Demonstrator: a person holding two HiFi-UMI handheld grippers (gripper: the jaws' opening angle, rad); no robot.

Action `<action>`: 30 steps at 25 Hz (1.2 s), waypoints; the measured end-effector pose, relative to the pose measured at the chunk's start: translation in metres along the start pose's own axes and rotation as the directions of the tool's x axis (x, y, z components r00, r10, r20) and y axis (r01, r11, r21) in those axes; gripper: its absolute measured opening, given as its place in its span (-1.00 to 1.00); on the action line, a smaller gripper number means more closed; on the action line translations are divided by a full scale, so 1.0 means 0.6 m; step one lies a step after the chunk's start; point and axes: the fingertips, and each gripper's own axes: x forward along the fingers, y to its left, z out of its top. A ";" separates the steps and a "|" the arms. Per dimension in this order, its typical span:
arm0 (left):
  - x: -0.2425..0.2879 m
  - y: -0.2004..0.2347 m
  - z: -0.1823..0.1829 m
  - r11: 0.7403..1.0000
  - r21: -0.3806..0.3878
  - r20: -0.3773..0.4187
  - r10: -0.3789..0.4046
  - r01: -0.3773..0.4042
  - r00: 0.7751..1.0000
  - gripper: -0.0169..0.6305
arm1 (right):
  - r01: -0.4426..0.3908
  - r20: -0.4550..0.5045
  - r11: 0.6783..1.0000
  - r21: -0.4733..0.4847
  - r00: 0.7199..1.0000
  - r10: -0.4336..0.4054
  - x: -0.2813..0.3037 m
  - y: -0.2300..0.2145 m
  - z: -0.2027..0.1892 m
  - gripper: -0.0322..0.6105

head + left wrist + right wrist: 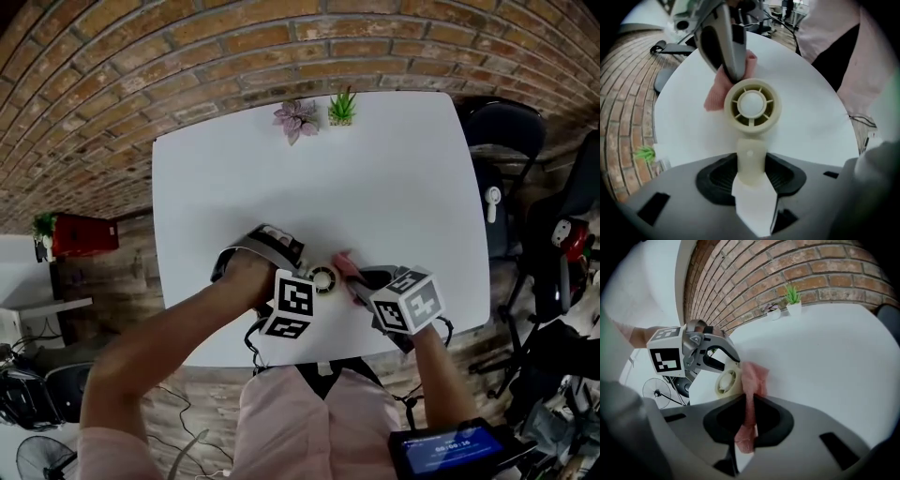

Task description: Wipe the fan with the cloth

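Left gripper [751, 174], pointing straight down, clamps the fan [752, 105] by its handle while right gripper [749, 417], angled down, pinches the cloth [753, 378], seemingly against it.

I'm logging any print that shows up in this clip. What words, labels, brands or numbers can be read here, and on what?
On the screen, bottom of the head view: light digits, too blurred to read.
On the marker cubes: black-and-white squares, no letters.
On the fan and the cloth: no print visible.
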 end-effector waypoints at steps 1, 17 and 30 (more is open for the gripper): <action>-0.001 0.002 -0.001 0.999 -0.040 0.008 0.005 -0.004 1.000 -0.35 | 0.003 0.004 1.000 0.005 1.000 -0.003 -0.004 -0.002 -0.003 -0.79; -0.009 -0.027 -0.054 0.916 -0.365 0.261 -0.072 0.167 0.963 0.35 | 0.022 0.048 0.999 -0.033 0.999 -0.020 -0.076 0.021 -0.013 -0.79; -0.007 -0.070 -0.040 0.893 -0.295 0.281 -0.258 0.339 0.924 0.35 | -0.090 -0.063 0.996 -0.012 0.994 0.089 -0.055 0.065 -0.084 -0.79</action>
